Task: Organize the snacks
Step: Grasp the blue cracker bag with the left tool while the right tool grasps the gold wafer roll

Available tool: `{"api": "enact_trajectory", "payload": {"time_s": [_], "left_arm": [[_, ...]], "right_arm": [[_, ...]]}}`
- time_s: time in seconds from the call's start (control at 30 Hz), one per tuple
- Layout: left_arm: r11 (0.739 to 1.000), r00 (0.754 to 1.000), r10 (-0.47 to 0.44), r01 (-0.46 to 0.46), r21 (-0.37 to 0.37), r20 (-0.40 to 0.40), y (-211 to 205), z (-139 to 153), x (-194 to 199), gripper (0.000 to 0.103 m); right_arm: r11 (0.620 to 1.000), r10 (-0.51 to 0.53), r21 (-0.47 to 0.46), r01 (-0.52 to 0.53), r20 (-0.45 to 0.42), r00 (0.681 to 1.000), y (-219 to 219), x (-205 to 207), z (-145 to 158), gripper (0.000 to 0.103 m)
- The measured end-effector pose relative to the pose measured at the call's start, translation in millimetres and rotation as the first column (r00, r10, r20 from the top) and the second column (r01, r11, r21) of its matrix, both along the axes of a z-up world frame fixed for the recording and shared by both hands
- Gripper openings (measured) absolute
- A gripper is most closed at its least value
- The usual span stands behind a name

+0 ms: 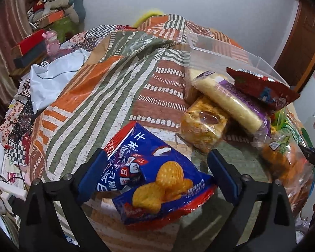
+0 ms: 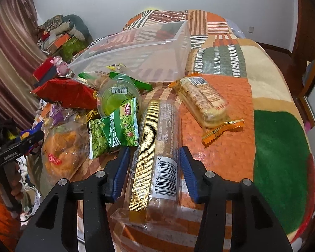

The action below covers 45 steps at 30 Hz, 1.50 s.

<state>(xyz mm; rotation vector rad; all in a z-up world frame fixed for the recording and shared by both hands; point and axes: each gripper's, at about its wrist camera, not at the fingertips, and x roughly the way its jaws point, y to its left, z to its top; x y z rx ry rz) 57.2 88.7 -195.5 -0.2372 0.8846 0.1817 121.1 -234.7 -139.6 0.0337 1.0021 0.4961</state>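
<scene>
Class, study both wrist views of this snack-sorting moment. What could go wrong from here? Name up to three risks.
1. The left gripper stands open around the blue cracker bag; closing hard may crush the crackers.
2. The right gripper flanks the long gold-striped pack near one end, so it may droop or slip when lifted.
3. The clear bin lies tipped, so snacks may slide out.

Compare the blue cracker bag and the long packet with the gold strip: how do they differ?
The blue cracker bag is opaque, printed and crumpled; the long packet is clear, with a gold strip and a barcode. The bag lies loose between the open left gripper; the packet sits between the narrower right gripper, whose pads appear to press it. Both lie on the patterned blanket.
</scene>
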Motion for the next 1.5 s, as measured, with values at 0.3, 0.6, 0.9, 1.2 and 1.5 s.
{"api": "enact_trajectory", "payload": {"time_s": [0.3,0.6,0.9,1.2,1.5], "left_arm": [[0.993,0.995,0.087,-0.090,-0.075,-0.038,32,-13,-3,0.047],[0.996,0.998,0.068,-0.067,-0.062,0.013,25,6,-9,0.045],[0.999,0.991,-0.015,0.019,-0.030,0.135,5,53,3,0.045],[0.994,0.965,-0.104,0.105,0.009,0.240,-14,95,33,0.045],[0.987,0.947,-0.158,0.158,0.025,0.280,-28,117,77,0.045]], "right_arm": [[0.999,-0.029,0.025,0.029,0.009,1.000,-5,-4,3,0.036],[0.998,-0.054,0.047,0.052,0.052,0.997,-11,-6,14,0.036],[0.993,-0.088,0.084,0.078,0.121,0.989,-20,-2,38,0.036],[0.990,-0.088,0.124,0.063,0.207,0.974,-14,11,64,0.036],[0.988,-0.078,0.150,0.037,0.276,0.958,5,42,83,0.036]]}}
